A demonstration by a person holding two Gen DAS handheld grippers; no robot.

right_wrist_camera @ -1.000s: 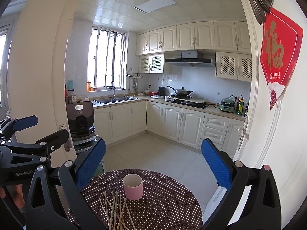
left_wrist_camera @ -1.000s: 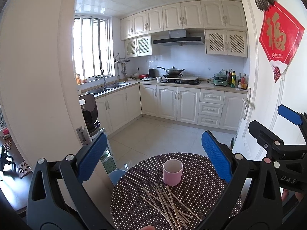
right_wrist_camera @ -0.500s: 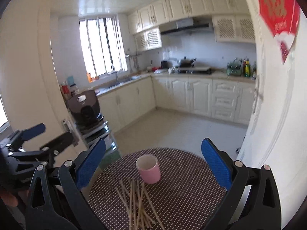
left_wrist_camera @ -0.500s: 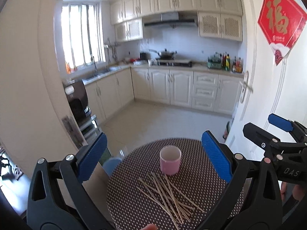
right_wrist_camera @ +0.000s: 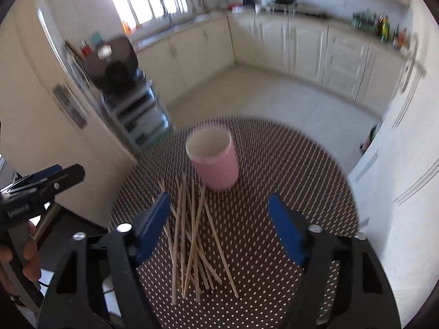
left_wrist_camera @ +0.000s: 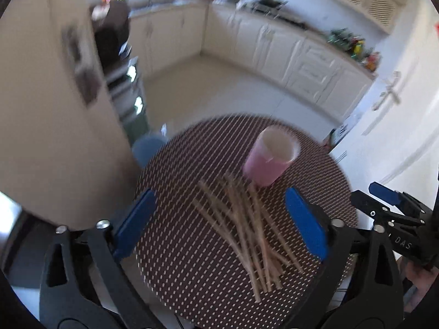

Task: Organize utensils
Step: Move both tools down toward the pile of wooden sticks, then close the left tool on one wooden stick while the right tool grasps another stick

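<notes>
Left gripper (left_wrist_camera: pixel 219 227): jaws apart, just been closing a little, nothing held; loose sticks lie on the table between them.
Left view, chopsticks (left_wrist_camera: pixel 247 230): scattered pile, near middle of the dotted round table (left_wrist_camera: pixel 192 274).
Left view, pink cup (left_wrist_camera: pixel 270 161): upright, empty, just beyond the pile's far end.
Right gripper (right_wrist_camera: pixel 219 227): jaws apart, just been closing, clamped on nothing.
Right view, pile (right_wrist_camera: pixel 192 233): near-left of the cup (right_wrist_camera: pixel 215 161), sticks crossing.
Step in hand, judged: descent toward the pile.
Advice: single out one outlying stick, pinch near its middle, lift clear before tipping into the cup.
</notes>
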